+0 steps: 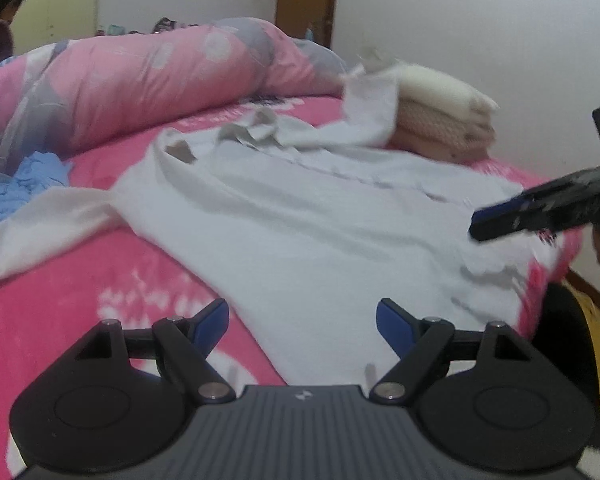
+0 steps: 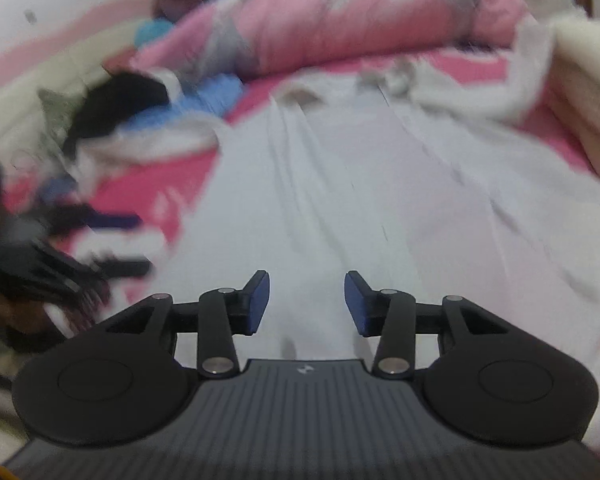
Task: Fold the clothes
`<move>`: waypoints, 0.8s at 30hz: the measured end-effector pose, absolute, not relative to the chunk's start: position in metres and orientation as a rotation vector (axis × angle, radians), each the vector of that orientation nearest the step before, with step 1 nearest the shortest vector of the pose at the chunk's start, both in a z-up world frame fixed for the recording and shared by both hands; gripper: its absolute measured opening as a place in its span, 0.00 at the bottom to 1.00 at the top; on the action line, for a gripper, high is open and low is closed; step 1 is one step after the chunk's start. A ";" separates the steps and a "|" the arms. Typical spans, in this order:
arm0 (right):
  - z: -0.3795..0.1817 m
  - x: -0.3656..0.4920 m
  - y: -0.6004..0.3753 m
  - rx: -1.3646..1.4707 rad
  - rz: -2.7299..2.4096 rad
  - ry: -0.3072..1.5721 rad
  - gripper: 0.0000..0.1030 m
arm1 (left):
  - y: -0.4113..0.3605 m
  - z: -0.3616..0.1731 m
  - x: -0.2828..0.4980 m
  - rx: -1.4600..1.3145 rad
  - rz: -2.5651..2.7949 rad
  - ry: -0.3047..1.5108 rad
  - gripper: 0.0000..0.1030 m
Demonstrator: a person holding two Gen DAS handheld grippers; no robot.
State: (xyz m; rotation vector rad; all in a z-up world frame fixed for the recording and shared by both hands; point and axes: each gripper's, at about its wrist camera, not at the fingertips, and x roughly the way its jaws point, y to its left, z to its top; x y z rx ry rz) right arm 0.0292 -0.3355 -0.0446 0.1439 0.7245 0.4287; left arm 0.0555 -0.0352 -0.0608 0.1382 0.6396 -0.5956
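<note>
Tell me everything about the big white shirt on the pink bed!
The big white shirt looks like thin, soft cloth with a collar at its far end. It lies spread out, a bit wrinkled, on the pink bedsheet. One long sleeve stretches out sideways; the other flops up against a stack of folded cream clothes. Both grippers hover over it, open, not pinching it.

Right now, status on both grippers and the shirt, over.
Left gripper and right gripper: jaws open, empty. White shirt spread flat on pink bedsheet, unfolded. Folded stack under one sleeve.
</note>
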 end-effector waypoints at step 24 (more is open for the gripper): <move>-0.146 0.442 -0.274 1.043 0.406 0.972 0.42 | -0.010 -0.131 0.211 -0.226 -0.517 0.625 0.65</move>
